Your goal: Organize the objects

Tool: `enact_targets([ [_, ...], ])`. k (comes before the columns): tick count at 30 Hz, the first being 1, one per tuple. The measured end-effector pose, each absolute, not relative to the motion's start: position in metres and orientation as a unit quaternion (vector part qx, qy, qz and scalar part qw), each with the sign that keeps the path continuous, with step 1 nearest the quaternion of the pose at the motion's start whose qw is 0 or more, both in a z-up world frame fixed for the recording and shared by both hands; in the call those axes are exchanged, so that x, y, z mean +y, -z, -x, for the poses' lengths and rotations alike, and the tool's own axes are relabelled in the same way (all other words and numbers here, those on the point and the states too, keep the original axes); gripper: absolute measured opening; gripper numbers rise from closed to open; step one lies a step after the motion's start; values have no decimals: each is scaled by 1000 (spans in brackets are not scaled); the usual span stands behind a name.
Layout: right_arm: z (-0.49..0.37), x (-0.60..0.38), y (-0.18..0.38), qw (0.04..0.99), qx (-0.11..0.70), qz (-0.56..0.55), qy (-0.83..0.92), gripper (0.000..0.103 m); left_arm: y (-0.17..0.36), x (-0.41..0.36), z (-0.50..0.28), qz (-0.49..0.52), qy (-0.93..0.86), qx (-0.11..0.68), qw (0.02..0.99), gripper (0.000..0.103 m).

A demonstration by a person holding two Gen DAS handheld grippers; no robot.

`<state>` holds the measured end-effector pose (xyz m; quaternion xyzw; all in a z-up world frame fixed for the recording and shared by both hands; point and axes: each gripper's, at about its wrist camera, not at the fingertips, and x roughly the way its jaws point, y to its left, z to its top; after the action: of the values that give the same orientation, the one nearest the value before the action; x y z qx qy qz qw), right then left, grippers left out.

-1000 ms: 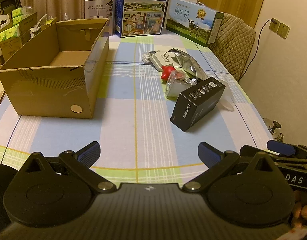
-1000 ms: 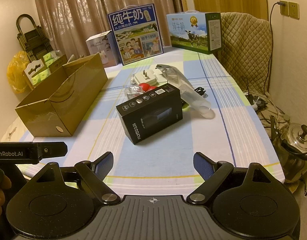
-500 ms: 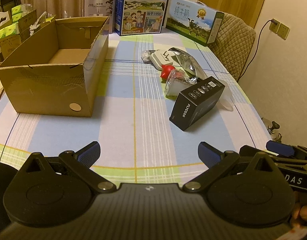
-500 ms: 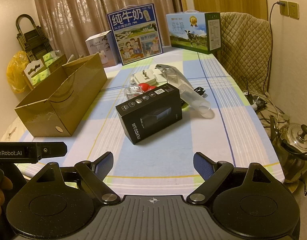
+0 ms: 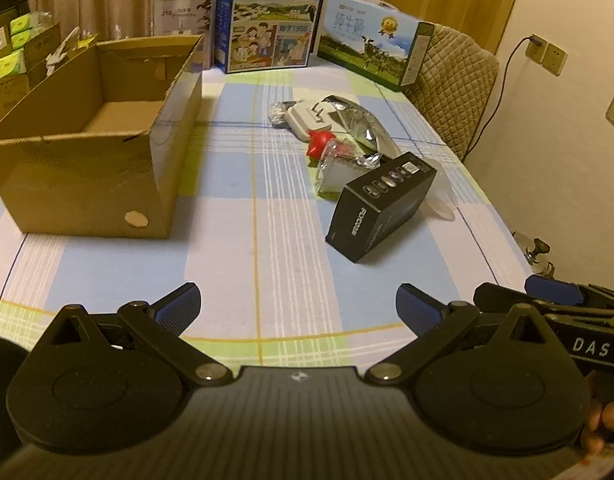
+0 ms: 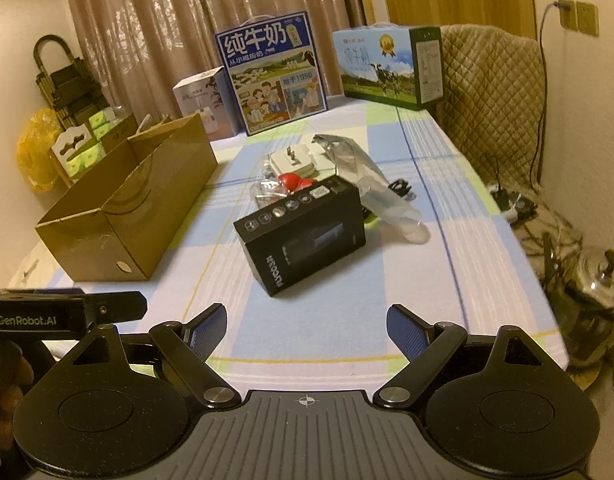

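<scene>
Clutter sits mid-frame on the checked surface [image 5: 235,264]: a black box [image 5: 381,206] lying flat, with a red toy [image 5: 319,142], a white plug [image 5: 307,120] and a silver bag [image 5: 357,124] just behind it. Left of centre stands an open cardboard box [image 5: 91,168]. Milk cartons [image 6: 271,72] line the top of the frame. Low in each view, the left gripper [image 5: 297,306] and right gripper [image 6: 307,326] hover with fingers spread, holding nothing.
</scene>
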<state>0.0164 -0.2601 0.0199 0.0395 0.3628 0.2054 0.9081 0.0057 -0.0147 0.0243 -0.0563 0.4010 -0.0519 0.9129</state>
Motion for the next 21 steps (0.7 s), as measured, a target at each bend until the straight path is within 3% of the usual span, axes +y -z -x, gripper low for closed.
enact_targets([
  [18, -91, -291, -42, 918, 320, 106, -207, 85, -26, -49, -81, -38, 145, 370, 917, 102],
  [21, -110, -293, -33, 910, 331, 124, -215, 84, -23, -57, -99, -55, 166, 367, 914, 92],
])
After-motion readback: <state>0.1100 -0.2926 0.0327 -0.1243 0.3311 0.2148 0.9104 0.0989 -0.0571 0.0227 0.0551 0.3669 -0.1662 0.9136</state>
